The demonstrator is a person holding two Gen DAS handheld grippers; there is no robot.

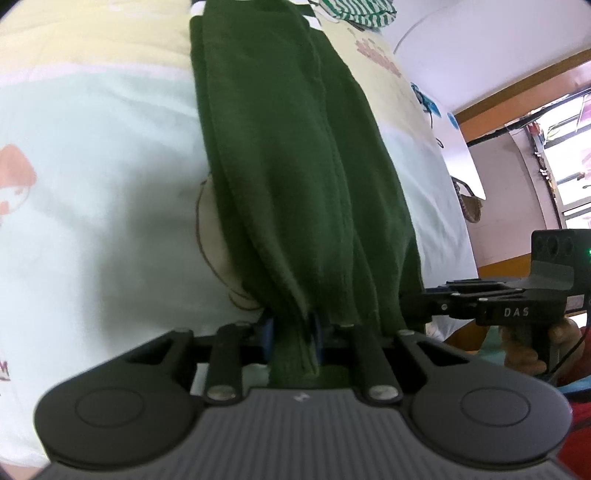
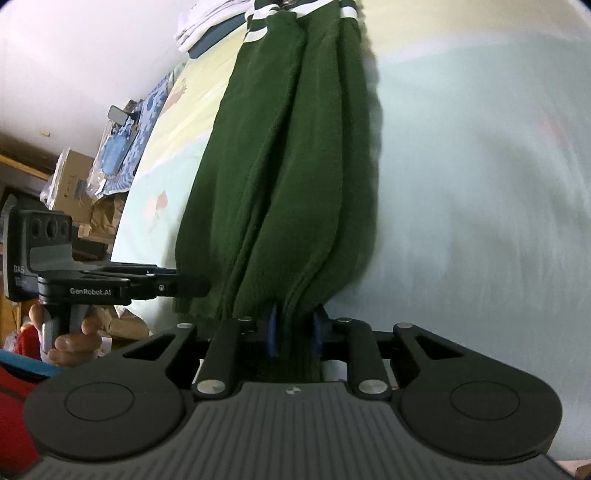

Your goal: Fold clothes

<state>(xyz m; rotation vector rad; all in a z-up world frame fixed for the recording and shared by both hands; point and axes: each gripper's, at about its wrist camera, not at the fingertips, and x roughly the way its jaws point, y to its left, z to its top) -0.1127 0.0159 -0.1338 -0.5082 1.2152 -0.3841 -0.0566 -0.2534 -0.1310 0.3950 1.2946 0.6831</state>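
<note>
A dark green knitted garment (image 1: 280,166) with white stripes at its far end hangs in long folds over a pale printed bedsheet (image 1: 92,184). My left gripper (image 1: 293,332) is shut on a bunched edge of it, with the cloth pinched between the blue pads. In the right wrist view the same green garment (image 2: 288,166) runs away from the camera, and my right gripper (image 2: 293,332) is shut on its near edge too. Each gripper shows in the other's view: the right one (image 1: 436,306) at the garment's right side, the left one (image 2: 192,284) at its left side, both held by hands.
The bedsheet (image 2: 480,203) spreads under the garment. A green-and-white striped cloth (image 1: 351,13) lies at the far end, and folded pale clothes (image 2: 207,22) lie at the far left. Cardboard boxes (image 2: 70,184) and blue patterned bags stand beside the bed; a window and wall stand to the right.
</note>
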